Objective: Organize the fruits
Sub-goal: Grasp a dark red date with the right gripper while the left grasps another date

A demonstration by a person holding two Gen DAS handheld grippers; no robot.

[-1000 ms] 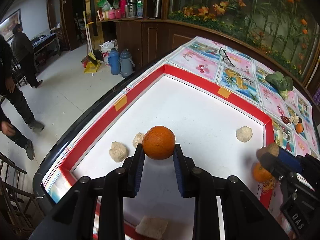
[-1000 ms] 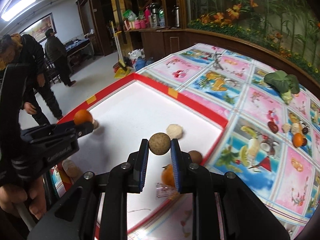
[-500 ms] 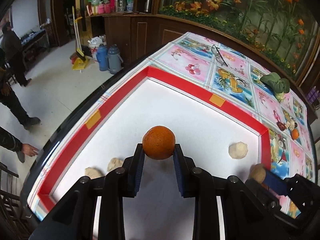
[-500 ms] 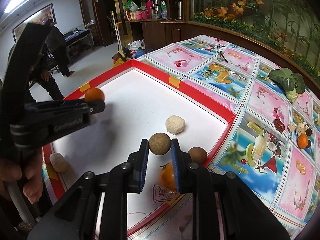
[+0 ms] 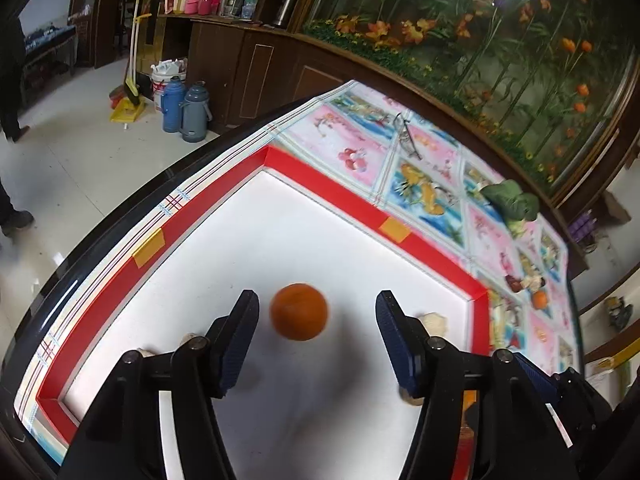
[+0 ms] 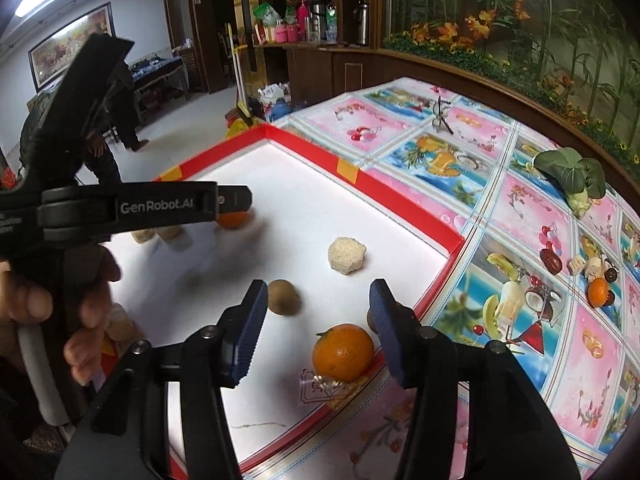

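Note:
My left gripper (image 5: 316, 320) hangs over the white tray (image 5: 304, 216) with its red rim. Its jaws are opening, and a blurred orange (image 5: 299, 311) sits between them, clear of both pads. The right wrist view shows that same orange (image 6: 232, 219) just under the left gripper (image 6: 240, 200). My right gripper (image 6: 318, 312) is opening too. A brown round fruit (image 6: 283, 297) lies on the tray close to its left finger, touching neither pad. A leafed tangerine (image 6: 343, 352) rests near the tray's corner, between the fingers and lower down.
Beige lumps (image 6: 347, 255) (image 5: 434, 322) lie on the tray, more by its left rim (image 6: 144, 235). A green vegetable (image 6: 572, 176), glasses (image 6: 440, 114) and a small orange (image 6: 598, 292) are on the printed cloth. The table edge (image 5: 120, 216) drops off left; a person (image 6: 120, 120) stands beyond.
Both grippers have gone from shut to open. The orange has left the left pads and the brown fruit has dropped from the right pads onto the tray. The left view has swung.

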